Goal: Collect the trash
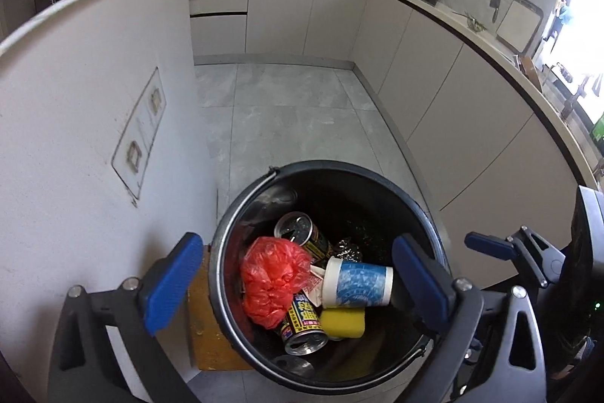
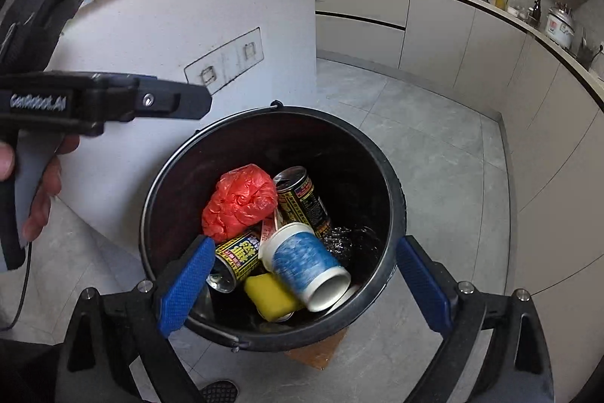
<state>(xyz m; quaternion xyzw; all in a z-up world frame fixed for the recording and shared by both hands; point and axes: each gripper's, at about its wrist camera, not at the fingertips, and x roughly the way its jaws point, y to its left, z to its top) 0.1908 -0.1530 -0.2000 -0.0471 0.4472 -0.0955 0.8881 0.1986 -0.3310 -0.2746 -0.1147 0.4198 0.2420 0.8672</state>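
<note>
1. While both grippers hang over the bucket (image 1: 241,210), neither holds a thing: the left gripper (image 1: 298,280) has its blue fingers (image 1: 171,284) spread wide, empty.
2. Same story on the right gripper (image 2: 307,286), fingers (image 2: 185,284) wide apart, nothing between them, straddling the near rim of the bucket.
3. Down inside the bucket sits the haul: a red plastic bag (image 2: 239,201), two drink cans (image 2: 302,195), a blue-and-white paper cup (image 2: 305,263) on its side, a yellow sponge (image 2: 270,295) and some crumpled foil (image 2: 336,240) toward the far wall.
4. Around the bucket, the floor (image 2: 434,157) shows no loose rubbish that I can spot.
5. My call: the collecting looks nearly or fully done; anything left would lie outside these views.
</note>
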